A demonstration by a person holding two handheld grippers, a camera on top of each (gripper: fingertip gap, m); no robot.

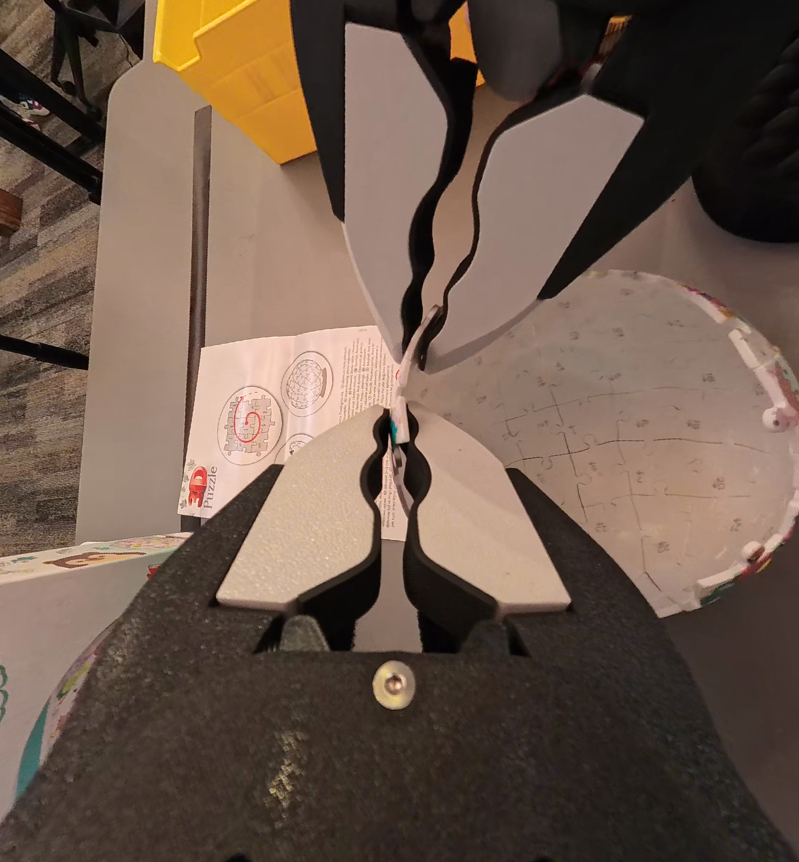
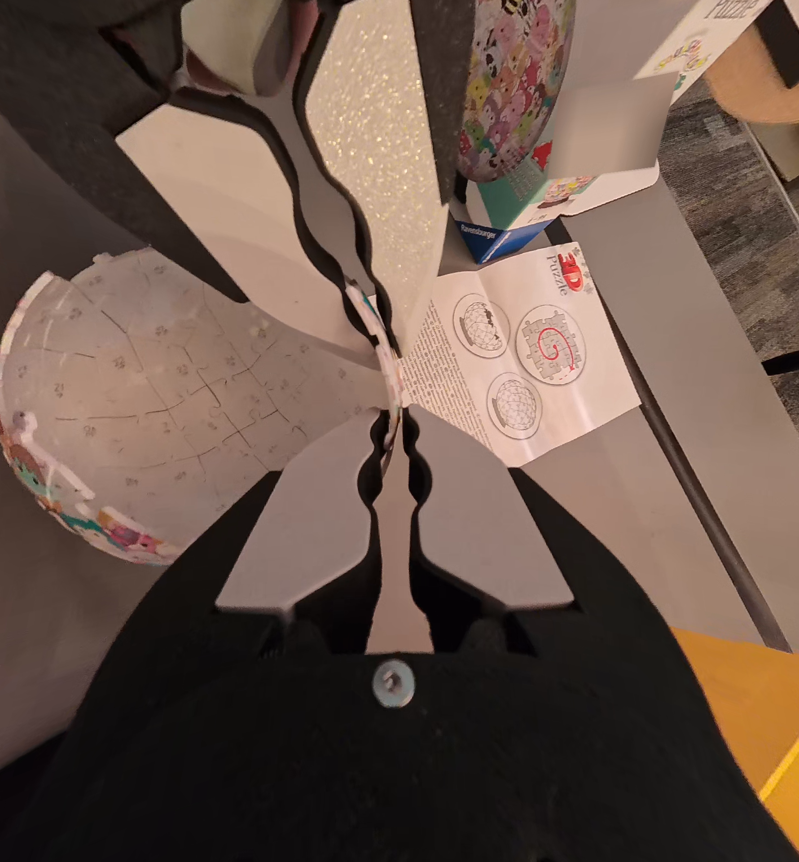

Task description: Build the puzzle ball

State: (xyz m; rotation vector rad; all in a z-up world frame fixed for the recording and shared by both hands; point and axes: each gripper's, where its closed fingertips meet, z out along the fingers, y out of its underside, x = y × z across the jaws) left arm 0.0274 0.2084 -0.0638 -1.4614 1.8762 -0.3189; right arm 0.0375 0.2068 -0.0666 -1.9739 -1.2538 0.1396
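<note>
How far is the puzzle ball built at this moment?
About half looks done: an assembled half shell lies on the grey table, hollow side towards the cameras, its rim jagged and unfinished. In hand: the left gripper and right gripper meet tip to tip, both pinching curved puzzle pieces, apparently joining them. Left: the upper half. The instruction sheet lies alongside.

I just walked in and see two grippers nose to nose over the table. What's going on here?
A person is building a puzzle ball with two handheld grippers. The left gripper and the right gripper meet tip to tip, both with jaws closed on a small curved strip of joined puzzle pieces held in the air between them. The half-built white puzzle shell, open side showing, lies on the grey table beside them. A folded white instruction sheet lies underneath.
</note>
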